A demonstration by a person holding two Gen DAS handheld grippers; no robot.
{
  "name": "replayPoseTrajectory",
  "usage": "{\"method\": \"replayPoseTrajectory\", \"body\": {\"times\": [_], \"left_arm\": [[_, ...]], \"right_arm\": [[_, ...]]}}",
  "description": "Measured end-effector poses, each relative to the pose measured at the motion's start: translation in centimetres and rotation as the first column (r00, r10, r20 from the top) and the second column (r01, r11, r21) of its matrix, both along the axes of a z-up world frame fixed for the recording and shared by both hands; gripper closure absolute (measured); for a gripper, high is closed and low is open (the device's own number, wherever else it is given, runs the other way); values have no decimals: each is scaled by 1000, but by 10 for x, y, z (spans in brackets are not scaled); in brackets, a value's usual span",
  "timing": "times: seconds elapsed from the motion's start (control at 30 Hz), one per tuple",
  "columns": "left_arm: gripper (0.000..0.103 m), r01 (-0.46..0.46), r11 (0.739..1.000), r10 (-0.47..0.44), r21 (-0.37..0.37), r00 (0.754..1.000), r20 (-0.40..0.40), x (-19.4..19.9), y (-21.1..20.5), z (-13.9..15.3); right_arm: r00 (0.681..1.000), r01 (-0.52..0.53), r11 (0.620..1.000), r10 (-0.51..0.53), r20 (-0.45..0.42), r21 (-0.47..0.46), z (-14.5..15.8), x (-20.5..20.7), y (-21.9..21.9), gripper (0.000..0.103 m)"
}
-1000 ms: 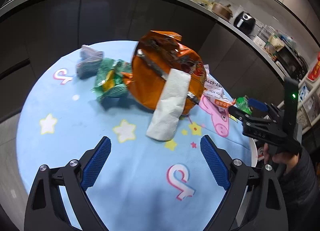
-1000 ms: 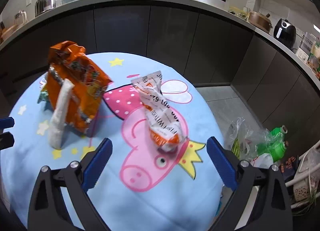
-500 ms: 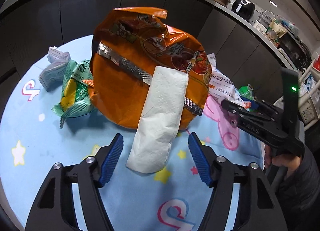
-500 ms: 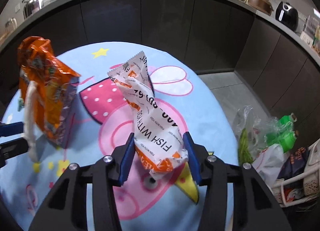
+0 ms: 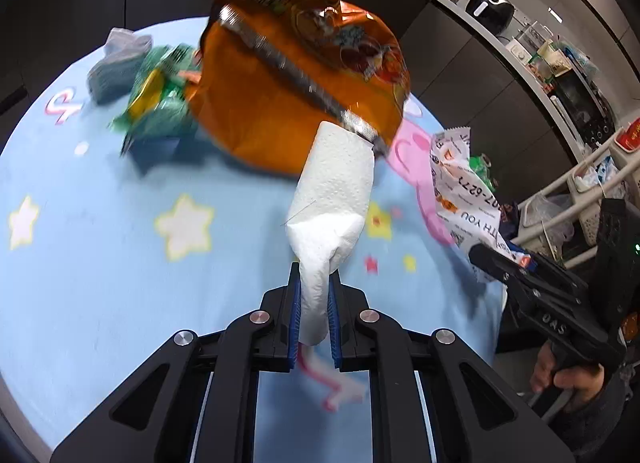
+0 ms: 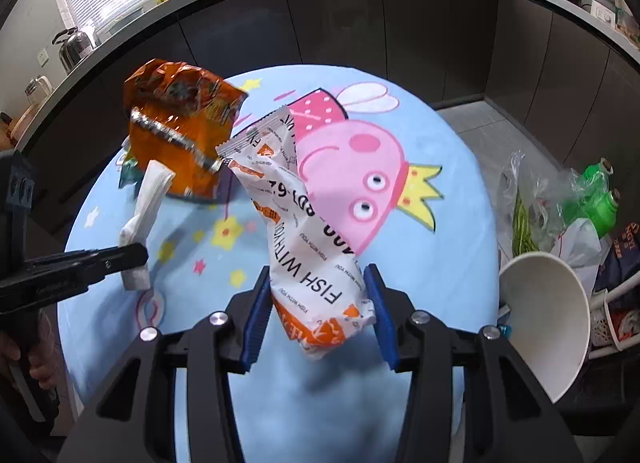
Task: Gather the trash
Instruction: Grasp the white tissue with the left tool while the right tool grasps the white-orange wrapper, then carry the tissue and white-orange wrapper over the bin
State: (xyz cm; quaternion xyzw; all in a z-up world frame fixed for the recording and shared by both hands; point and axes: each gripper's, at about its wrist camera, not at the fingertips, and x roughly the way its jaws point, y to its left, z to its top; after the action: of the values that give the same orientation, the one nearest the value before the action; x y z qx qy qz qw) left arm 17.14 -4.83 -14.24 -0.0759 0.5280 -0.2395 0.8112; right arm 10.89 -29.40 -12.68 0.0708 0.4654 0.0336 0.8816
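On the round surface point(image 6: 460, 223), under a pale blue cloth printed with stars and a pink cartoon pig wearing a crown:

Orange snack bag point(image 5: 296, 63), largest item, crumpled, a silver seam across its back; its print is too blurred to read. It stands on the far left part of the cloth.

White and orange wrapper point(image 6: 316, 263), printed "FISH WITH YOU" with a partly creased run of digits. The right gripper point(image 6: 318, 315) is clamped on its lower end, blue pads pressing both sides, and the wrapper is raised clear of the cloth.

Folded white paper towel point(image 5: 332, 203), embossed, unmarked. The left gripper point(image 5: 314, 319) has just been closing and now pinches its near end tight; the far end leans on the orange bag's seam.

Green wrapper point(image 5: 160, 111), beside the orange bag, blurred, lettering unreadable.

Grey crumpled packet point(image 5: 116, 63), at the far edge just behind the green wrapper, unmarked as far as can be told.

Beside the surface: white paper bowl point(image 6: 548, 323), tilted, nothing seen inside, cut off by the gripper frame. Clear plastic bag point(image 6: 532, 199) on the floor holding green stalks and green bottles.
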Motion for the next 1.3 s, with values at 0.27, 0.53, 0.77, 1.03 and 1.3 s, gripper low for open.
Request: {"method": "replayPoseTrajectory", "body": {"times": [0.27,0.53,0.77,1.03,1.3], "left_arm": [[91,-16,1000,16,18,1000,-5,-33,12,-2],[79,-12,999,12,41,1000,-3,-27,0,-4],[82,1,999,0,43,1000,-18,-27,-3,-10],[96,16,999,-16,50,1000,8,-27,-10,-4],[96,37,999,-39,34,998,54,-31,-14,17]], "right_arm": [[1000,-20,1000,20,-5,7,-1,-17,16,56],[1000,-27,1000,27,5,16,1,-24,18,56],[999,-32,999,32,1,23,0,-23,19,56],[999,-35,999,34,12,29,3,-24,18,57],[999,-23,999,21,46,34,14,-29,13,57]]}}
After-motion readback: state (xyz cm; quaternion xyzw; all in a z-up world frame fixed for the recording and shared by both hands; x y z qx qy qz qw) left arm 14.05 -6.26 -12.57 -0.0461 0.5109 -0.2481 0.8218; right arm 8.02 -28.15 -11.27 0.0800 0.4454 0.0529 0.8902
